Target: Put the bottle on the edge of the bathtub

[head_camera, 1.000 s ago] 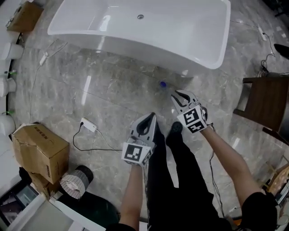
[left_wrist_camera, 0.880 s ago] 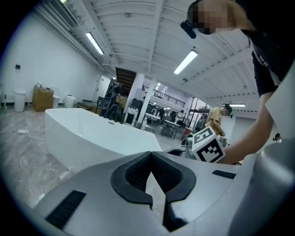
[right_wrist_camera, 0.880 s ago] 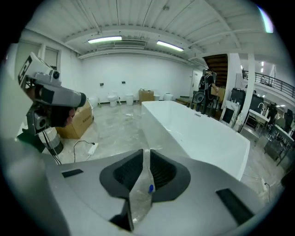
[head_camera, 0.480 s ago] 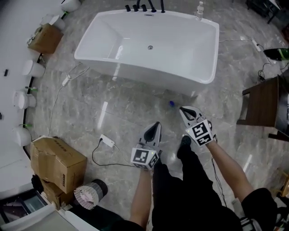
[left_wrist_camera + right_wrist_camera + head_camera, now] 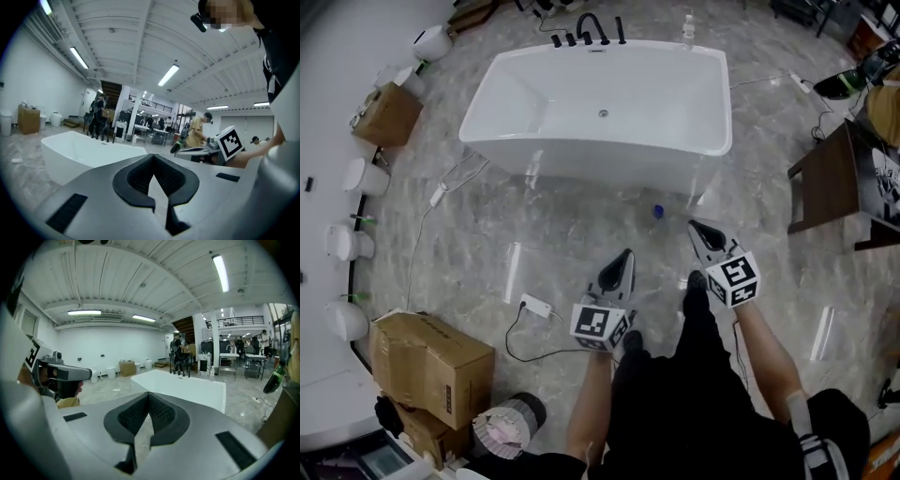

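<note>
Right claw [image 5: 694,226] has shut empty, left claw [image 5: 626,256] likewise closed; we should reopen squarely over the blue-capped bottle [image 5: 657,212] first.

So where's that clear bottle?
Head view, top: the bottle stands at the far right corner of the tub, just right of the black taps.

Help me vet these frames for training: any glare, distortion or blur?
Head view: ceiling-light streaks glare on the glossy floor, bathtub sharp. Left gripper view: fisheye bending, dark corners. Right gripper view: same fisheye, the near right tool slightly soft.
</note>
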A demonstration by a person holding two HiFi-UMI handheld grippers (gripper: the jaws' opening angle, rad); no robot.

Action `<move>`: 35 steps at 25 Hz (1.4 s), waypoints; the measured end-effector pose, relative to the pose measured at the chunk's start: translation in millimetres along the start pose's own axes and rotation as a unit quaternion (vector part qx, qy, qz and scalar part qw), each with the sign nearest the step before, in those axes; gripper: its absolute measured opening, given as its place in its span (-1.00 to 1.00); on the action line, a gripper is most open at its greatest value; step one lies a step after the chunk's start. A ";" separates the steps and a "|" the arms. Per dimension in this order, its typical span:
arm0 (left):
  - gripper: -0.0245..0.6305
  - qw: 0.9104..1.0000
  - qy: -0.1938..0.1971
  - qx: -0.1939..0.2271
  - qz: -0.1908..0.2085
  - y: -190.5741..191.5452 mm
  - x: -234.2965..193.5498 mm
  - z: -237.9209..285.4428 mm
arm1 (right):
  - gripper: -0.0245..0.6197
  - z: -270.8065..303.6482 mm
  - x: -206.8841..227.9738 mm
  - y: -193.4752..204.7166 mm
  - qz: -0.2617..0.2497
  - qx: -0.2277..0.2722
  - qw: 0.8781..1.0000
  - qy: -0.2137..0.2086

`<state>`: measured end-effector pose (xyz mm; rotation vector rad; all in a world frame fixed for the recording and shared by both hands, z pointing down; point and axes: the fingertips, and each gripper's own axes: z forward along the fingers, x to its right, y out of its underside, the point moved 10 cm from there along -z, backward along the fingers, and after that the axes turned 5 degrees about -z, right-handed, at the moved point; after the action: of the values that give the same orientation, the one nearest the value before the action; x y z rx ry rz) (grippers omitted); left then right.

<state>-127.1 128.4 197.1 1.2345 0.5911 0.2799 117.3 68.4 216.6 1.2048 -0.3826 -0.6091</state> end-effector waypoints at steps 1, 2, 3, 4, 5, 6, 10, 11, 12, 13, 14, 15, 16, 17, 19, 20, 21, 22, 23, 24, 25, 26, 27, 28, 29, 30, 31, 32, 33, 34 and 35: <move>-0.89 1.000 0.013 0.000 -0.003 -0.4 0.4 -18.0 | -0.89 -10.3 -16.2 -2.5 0.004 0.003 1.000 0.013; -0.89 1.000 0.027 0.000 0.000 -0.1 1.4 -35.8 | -0.89 -20.9 -32.4 -4.7 0.005 0.004 1.000 0.026; -0.89 0.999 0.039 -0.001 0.006 0.2 2.1 -52.5 | -0.89 -31.1 -47.6 -6.7 0.004 0.003 0.999 0.038; -0.89 0.999 0.051 -0.002 0.011 0.5 2.0 -68.3 | -0.89 -40.9 -61.9 -8.7 0.006 0.003 0.999 0.049; -0.89 0.998 0.061 -0.003 0.015 0.7 0.9 -83.5 | -0.89 -50.8 -75.9 -10.7 0.010 0.005 0.998 0.059; -0.89 0.997 0.072 -0.003 0.017 0.9 -0.7 -98.0 | -0.89 -61.0 -89.8 -12.8 0.016 0.009 0.998 0.067; -0.89 0.994 0.107 0.006 0.015 -1.8 -7.2 -144.6 | -0.89 -102.2 -140.5 -23.4 0.016 0.025 0.995 0.092; -0.89 0.994 0.112 0.009 0.012 -4.3 -9.3 -151.9 | -0.89 -111.2 -151.5 -26.9 0.015 0.027 0.995 0.099; -0.89 0.993 0.116 0.012 0.009 -7.1 -10.6 -158.6 | -0.89 -119.8 -162.1 -30.1 0.014 0.027 0.994 0.106; -0.89 0.993 0.118 0.014 0.006 -9.5 -10.9 -165.4 | -0.89 -128.1 -172.6 -32.8 0.013 0.025 0.993 0.111; -0.89 0.993 0.120 0.016 0.005 -11.9 -10.5 -172.5 | -0.89 -135.6 -183.0 -35.3 0.012 0.025 0.993 0.113; -0.89 0.992 0.123 0.019 0.006 -14.8 -10.2 -179.5 | -0.89 -141.8 -193.0 -38.0 0.011 0.027 0.993 0.113; -0.89 0.992 0.125 0.022 0.008 -18.8 -9.7 -185.8 | -0.89 -146.9 -202.2 -41.1 0.010 0.031 0.993 0.111; -0.89 0.991 0.127 0.026 0.011 -23.1 -8.9 -191.3 | -0.89 -151.9 -210.0 -43.9 0.008 0.038 0.993 0.110; -0.89 0.991 0.130 0.034 0.013 -29.9 -5.4 -200.9 | -0.89 -162.8 -221.2 -47.5 0.001 0.053 0.991 0.120; -0.89 0.991 0.131 0.038 0.012 -31.6 -3.5 -205.9 | -0.89 -168.4 -225.5 -48.4 0.000 0.060 0.990 0.127; -0.89 0.991 0.130 0.042 0.010 -32.3 -2.0 -211.2 | -0.89 -173.8 -229.5 -49.2 0.002 0.065 0.989 0.131; -0.89 0.990 0.130 0.046 0.009 -32.3 -1.0 -216.8 | -0.89 -179.0 -233.6 -49.8 0.007 0.070 0.989 0.132; -0.89 0.990 0.131 0.050 0.009 -31.9 -0.2 -222.1 | -0.89 -183.7 -237.9 -49.9 0.012 0.072 0.989 0.131; -0.89 0.990 0.130 0.052 0.009 -30.7 0.4 -226.7 | -0.89 -187.6 -242.4 -49.3 0.015 0.072 0.989 0.130; -0.89 0.990 0.129 0.053 0.013 -29.0 0.9 -230.0 | -0.89 -190.2 -246.6 -47.6 0.014 0.070 0.989 0.128; -0.89 0.991 0.126 0.051 0.020 -27.0 1.7 -231.7 | -0.89 -191.8 -249.9 -45.0 0.013 0.067 0.990 0.126; -0.89 0.991 0.123 0.050 0.027 -25.0 3.3 -232.3 | -0.89 -193.0 -252.1 -42.1 0.013 0.065 0.990 0.125; -0.89 0.991 0.124 0.048 0.031 -23.4 5.7 -232.2 | -0.89 -194.6 -253.0 -39.4 0.017 0.063 0.990 0.124; -0.89 0.990 0.126 0.047 0.030 -22.1 8.6 -231.8 | -0.89 -196.7 -253.1 -37.3 0.023 0.063 0.990 0.124; -0.89 0.990 0.130 0.047 0.027 -21.2 11.5 -231.0 | -0.89 -199.2 -252.7 -35.9 0.031 0.065 0.990 0.123; -0.89 0.990 0.133 0.046 0.024 -20.2 14.2 -230.1 | -0.89 -201.6 -252.4 -35.1 0.037 0.068 0.989 0.122; -0.89 0.990 0.136 0.044 0.022 -18.9 16.3 -229.2 | -0.89 -203.6 -252.7 -34.8 0.042 0.070 0.989 0.121; -0.89 0.989 0.137 0.042 0.020 -17.5 17.7 -228.8 | -0.89 -204.9 -253.3 -34.8 0.046 0.071 0.989 0.120; -0.89 0.989 0.138 0.042 0.019 -16.5 18.3 -228.7 | -0.89 -205.5 -254.0 -34.9 0.049 0.072 0.989 0.118; -0.89 0.989 0.138 0.042 0.018 -16.0 18.7 -228.9 | -0.89 -205.4 -254.4 -35.0 0.052 0.074 0.989 0.116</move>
<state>-242.5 315.9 129.8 1.2976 0.8265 0.4662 29.4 372.6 127.6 1.3719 -0.2959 -0.3502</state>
